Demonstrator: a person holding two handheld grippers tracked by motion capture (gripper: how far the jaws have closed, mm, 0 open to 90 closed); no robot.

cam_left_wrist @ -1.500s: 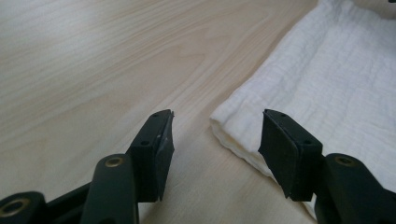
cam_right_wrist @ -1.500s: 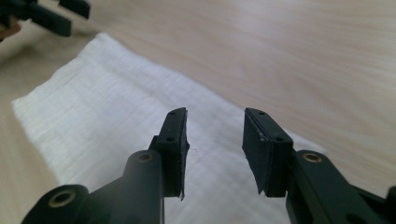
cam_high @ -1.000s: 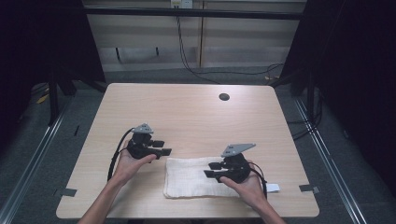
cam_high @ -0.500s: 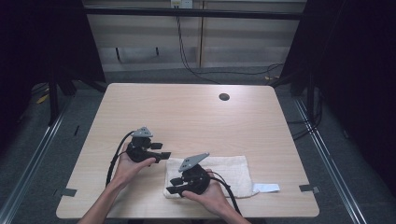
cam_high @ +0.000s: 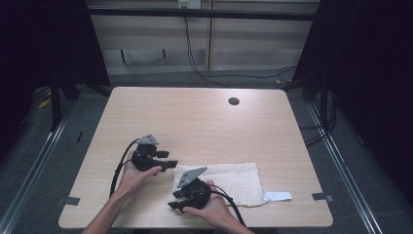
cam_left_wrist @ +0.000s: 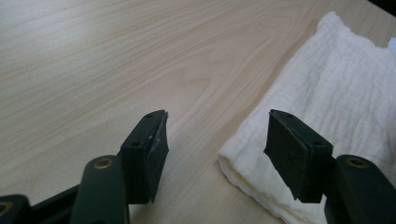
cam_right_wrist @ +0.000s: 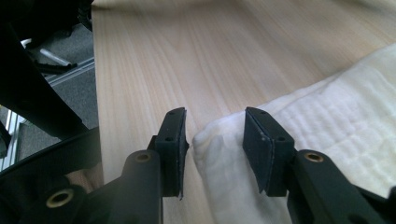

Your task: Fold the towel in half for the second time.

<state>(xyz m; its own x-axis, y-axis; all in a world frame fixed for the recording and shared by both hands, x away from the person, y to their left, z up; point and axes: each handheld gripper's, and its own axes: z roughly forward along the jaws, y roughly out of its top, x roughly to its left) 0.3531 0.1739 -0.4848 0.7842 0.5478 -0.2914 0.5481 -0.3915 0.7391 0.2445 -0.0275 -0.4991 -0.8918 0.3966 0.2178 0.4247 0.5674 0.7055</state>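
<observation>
Right gripper (cam_right_wrist: 212, 140) sits w/ jaws apart, straddling the near-left corner of the folded white towel (cam_high: 229, 180), cloth corner poking up between the pads but not pinched yet. Left gripper (cam_left_wrist: 219, 144) also has jaws spread, aimed at the towel's far-left corner from just beside it; one pad hangs over the cloth edge, the other over bare table (cam_high: 204, 122). Towel lies flat near the front edge of the table, right of centre, w/ a small white tag (cam_high: 277, 196) at its right end. My worry: the fold shows several layers at the edge in the left gripper view, so if I close too high I'd prob grab only the top layer and the stack peels open on the lift. Other risk: right-side pads close beside the corner rather than on it, since the cloth tip is small and soft, and it slips out. Also the two grips are uneven in depth, so pulling could skew or bunch the towel, or drag it off the front edge.
</observation>
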